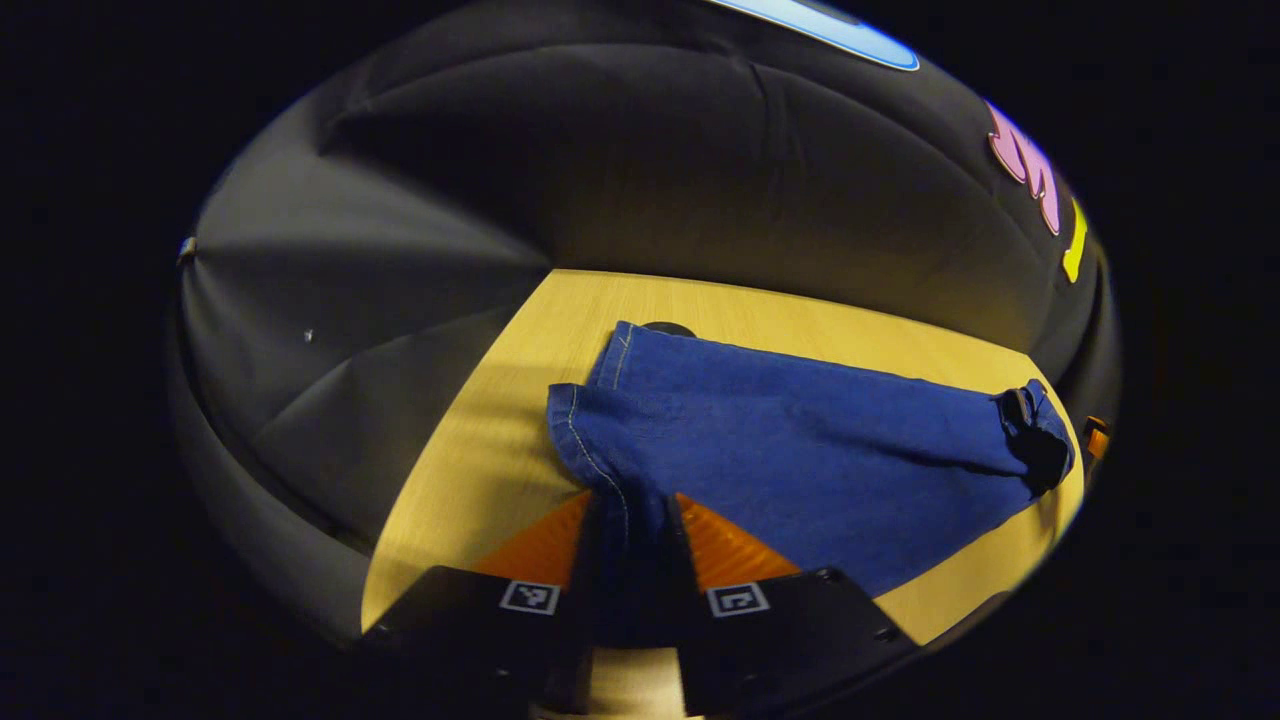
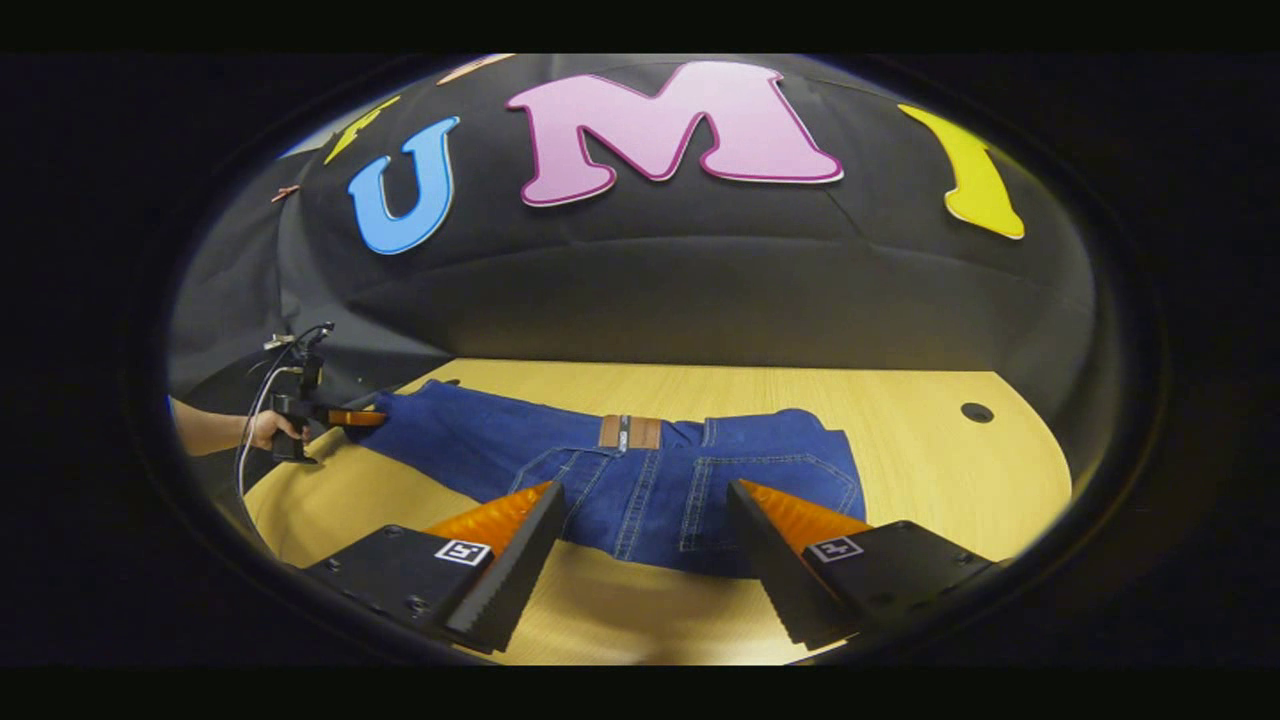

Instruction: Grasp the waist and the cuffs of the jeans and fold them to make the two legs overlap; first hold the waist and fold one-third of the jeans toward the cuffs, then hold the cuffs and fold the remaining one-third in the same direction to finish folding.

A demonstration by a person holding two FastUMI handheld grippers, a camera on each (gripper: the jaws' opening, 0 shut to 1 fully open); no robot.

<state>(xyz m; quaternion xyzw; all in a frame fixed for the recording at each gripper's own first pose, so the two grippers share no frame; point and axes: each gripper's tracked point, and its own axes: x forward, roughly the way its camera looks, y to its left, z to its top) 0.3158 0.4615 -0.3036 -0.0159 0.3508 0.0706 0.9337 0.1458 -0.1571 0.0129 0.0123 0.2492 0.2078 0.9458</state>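
Blue jeans (image 1: 800, 440) lie stretched across the yellow wooden table (image 1: 480, 470). In the left gripper view my left gripper (image 1: 632, 500) is shut on the near cuff, and denim fills the gap between its fingers. A second cuff (image 1: 615, 350) lies just beyond it. The waist (image 1: 1035, 440) is bunched at the far right. In the right gripper view the waist with its brown patch (image 2: 630, 432) and a back pocket (image 2: 770, 490) lies just ahead of my right gripper (image 2: 642, 490). That gripper stands open, its fingers astride the waist's near edge. A hand holds the left gripper (image 2: 345, 418) at the cuff end.
A small round hole (image 2: 977, 412) sits in the table top to the right of the waist. Bare table (image 2: 950, 480) lies right of the jeans and in front of them. Black cloth walls close in behind and to the left of the table.
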